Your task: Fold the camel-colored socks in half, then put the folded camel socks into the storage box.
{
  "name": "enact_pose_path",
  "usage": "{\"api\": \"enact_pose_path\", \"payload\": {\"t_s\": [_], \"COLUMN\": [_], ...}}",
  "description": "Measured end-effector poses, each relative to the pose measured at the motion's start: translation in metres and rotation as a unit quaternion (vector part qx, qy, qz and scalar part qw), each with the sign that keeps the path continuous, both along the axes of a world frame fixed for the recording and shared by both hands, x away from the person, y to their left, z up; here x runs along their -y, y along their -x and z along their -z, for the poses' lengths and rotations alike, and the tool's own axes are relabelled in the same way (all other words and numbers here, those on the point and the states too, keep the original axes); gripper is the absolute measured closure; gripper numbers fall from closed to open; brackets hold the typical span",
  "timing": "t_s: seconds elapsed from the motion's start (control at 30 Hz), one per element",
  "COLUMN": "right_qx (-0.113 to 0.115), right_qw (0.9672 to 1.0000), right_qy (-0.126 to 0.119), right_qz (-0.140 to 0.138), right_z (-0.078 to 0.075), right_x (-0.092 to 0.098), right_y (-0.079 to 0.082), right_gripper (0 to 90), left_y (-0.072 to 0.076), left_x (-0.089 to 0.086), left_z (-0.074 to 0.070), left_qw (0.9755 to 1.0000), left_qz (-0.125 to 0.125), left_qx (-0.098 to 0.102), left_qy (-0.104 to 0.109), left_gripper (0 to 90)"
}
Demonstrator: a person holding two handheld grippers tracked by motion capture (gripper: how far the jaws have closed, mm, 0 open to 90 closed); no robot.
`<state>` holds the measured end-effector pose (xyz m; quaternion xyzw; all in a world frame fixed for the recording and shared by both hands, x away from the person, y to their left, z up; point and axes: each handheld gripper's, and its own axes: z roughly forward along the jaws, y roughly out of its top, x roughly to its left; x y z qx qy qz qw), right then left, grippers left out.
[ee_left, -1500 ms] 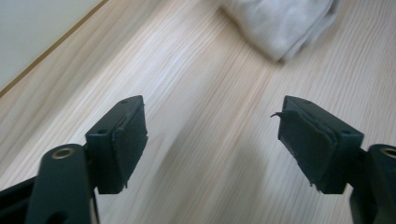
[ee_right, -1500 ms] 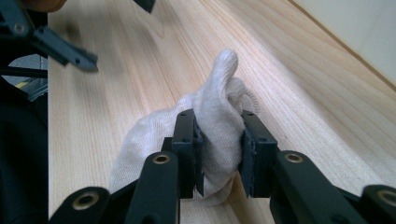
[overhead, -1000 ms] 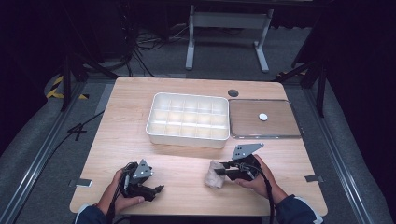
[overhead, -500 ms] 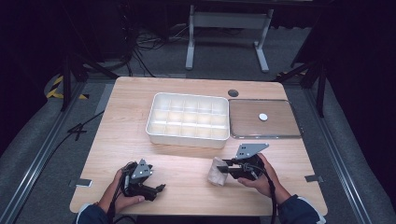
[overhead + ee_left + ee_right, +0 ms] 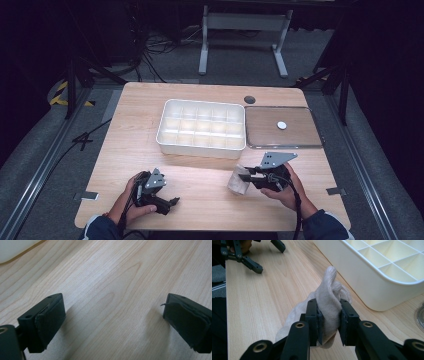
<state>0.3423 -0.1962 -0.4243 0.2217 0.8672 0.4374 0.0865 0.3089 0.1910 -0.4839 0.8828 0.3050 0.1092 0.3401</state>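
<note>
The right gripper (image 5: 329, 322) jaws clamp the bunched sock (image 5: 329, 302); the left gripper (image 5: 112, 322) jaws, just opening, hold nothing.

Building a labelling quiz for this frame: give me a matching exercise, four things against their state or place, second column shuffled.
Things:
1. left gripper
2. right gripper
3. white divided tray
4. small white disc

States or places:
A. lies on the flat metal-rimmed tray, at the table's far right
B. jaws have just been opening, nothing between them, bare table below
C. compartments empty, near the table's middle
D. clamped on a beige sock

Pairs: 1-B, 2-D, 3-C, 4-A
</note>
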Motion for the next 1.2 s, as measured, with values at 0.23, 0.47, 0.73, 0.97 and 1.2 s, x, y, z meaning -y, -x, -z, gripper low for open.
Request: {"api": "enact_pose_path", "payload": {"t_s": [0.23,0.47,0.73,0.97,1.2], "right_qx": [0.007,0.013,0.024,0.032,0.04], "right_qw": [0.9999,0.9996,0.9989,0.9982,0.9973], "right_qy": [-0.007,-0.015,-0.028,-0.032,-0.037], "right_qz": [0.011,0.018,0.028,0.039,0.049], "right_z": [-0.005,-0.009,-0.016,-0.021,-0.024], "right_x": [0.004,0.008,0.014,0.02,0.025], "right_y": [-0.003,-0.005,-0.004,-0.003,-0.003], "right_gripper": [72.5,72.5,72.4,72.4,72.2], "left_y": [0.0,0.0,0.0,0.0,-0.001], "left_x": [0.0,0.0,0.0,0.0,0.0], "left_z": [0.0,0.0,0.0,0.0,0.0], "left_qw": [1.0,1.0,1.0,1.0,1.0], "left_qz": [0.0,0.0,0.0,0.0,0.002], "left_qx": [0.001,0.001,0.0,-0.001,0.0], "left_qy": [-0.002,-0.002,0.0,-0.001,-0.003], "left_gripper": [2.6,2.6,2.6,2.4,2.0]}}
